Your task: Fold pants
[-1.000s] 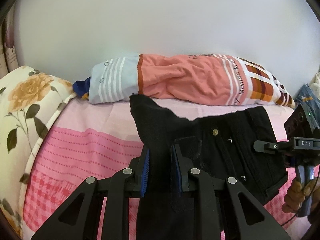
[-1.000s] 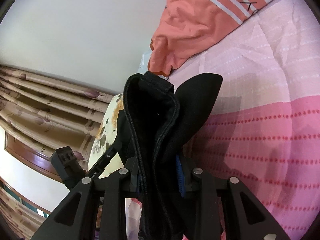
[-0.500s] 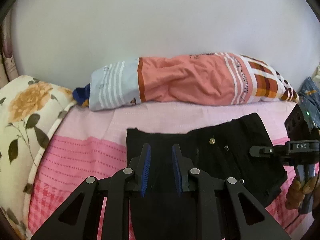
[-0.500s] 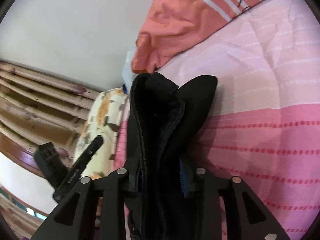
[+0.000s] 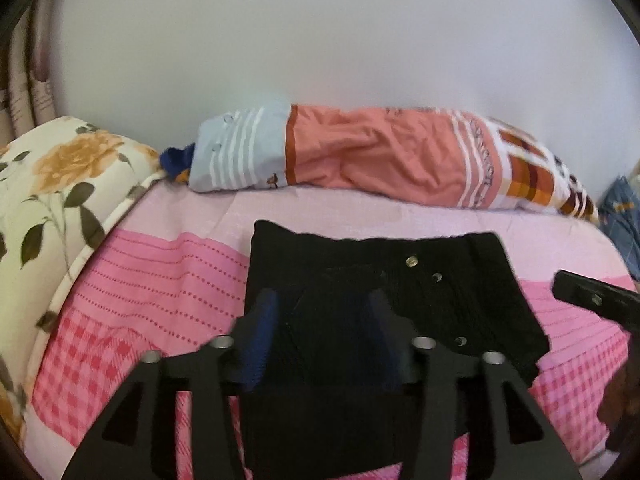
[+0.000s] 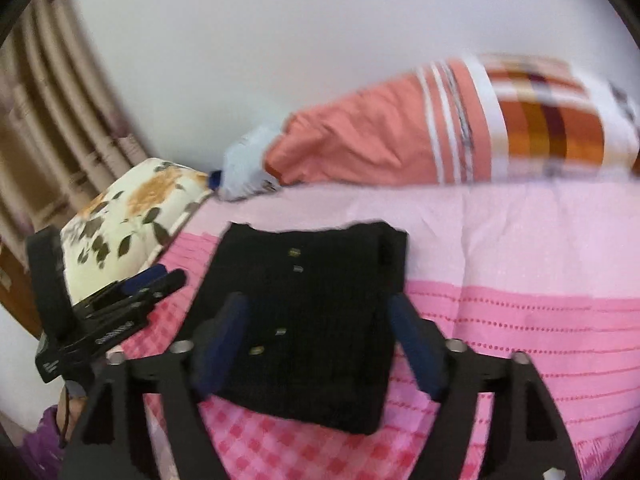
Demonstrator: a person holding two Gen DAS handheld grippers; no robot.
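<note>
pants [image 5: 360,280] folded flat on bed [image 5: 160,272] | left gripper [image 5: 324,336] jaws just opened, cloth released | right gripper [image 6: 320,344] jaws just opened wide, empty above pants | fold laid, likely final smoothing only

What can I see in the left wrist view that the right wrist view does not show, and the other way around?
Only the left wrist view: blue patterned fabric at the right edge.

Only the right wrist view: beige curtains and a purple sleeve.

Both: the folded black pants flat on the pink bedsheet, the orange pillow, the floral cushion, and open jaws with nothing gripped.
</note>
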